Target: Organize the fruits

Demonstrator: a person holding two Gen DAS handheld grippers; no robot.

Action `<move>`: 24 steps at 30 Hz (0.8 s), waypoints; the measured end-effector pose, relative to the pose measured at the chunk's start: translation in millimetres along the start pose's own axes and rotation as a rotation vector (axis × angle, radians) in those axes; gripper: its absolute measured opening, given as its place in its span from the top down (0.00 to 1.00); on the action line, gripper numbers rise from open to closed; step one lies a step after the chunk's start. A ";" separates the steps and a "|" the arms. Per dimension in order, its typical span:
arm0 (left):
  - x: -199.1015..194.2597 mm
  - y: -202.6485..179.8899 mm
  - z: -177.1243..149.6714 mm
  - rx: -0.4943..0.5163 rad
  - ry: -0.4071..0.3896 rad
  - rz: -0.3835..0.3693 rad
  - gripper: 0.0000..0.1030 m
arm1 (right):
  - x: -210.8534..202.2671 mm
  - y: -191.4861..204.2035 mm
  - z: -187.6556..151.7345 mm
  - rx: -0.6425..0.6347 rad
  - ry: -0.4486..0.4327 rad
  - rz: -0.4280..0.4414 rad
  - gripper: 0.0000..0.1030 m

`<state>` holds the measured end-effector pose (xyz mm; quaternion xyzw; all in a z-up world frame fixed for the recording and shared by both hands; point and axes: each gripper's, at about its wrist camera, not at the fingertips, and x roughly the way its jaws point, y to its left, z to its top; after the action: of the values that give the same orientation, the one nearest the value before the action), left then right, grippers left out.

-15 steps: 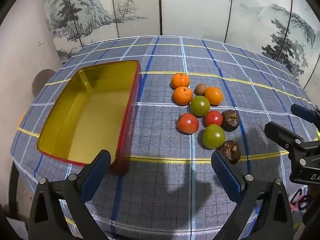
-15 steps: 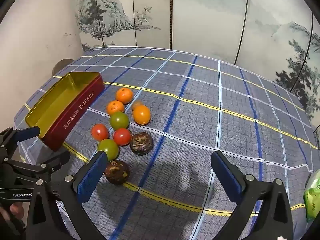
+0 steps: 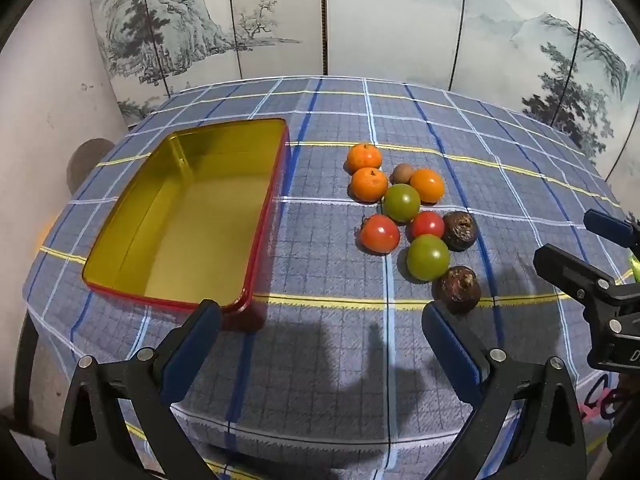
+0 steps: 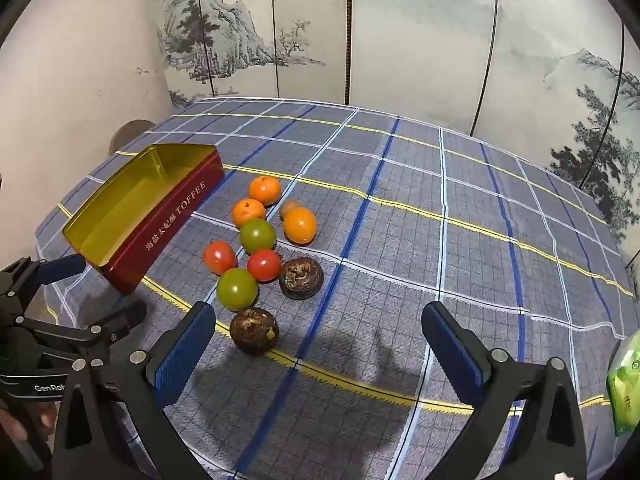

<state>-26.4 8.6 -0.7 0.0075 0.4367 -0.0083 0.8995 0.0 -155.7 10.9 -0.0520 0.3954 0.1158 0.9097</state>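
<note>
Your left gripper [image 3: 320, 336] and right gripper [image 4: 320, 336] both hang spread wide, holding nothing. The 9 fruits [image 3: 402, 202] cluster on the checked cloth [image 3: 320, 360], just right of the toffee tin [image 3: 272, 200].

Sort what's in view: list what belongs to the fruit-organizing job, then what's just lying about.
Job: tin; three oranges; two red tomatoes; two green tomatoes; two dark brown fruits; small brown fruit.

Lying about: green packet; painted screen; checked cloth.
</note>
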 end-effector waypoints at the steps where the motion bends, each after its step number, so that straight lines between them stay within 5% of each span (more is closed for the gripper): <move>1: 0.0 0.7 1.1 -0.001 0.001 0.002 0.03 | -0.6 -0.2 -0.7 0.001 0.001 0.001 0.01; 24: -2.8 -1.4 -11.9 0.014 0.008 0.044 0.03 | -2.5 7.9 -10.6 0.000 -0.001 0.022 0.01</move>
<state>-37.6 7.4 -5.9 0.0236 0.4399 0.0086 0.8977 -11.2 -150.5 5.5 -0.0476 0.3955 0.1258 0.9086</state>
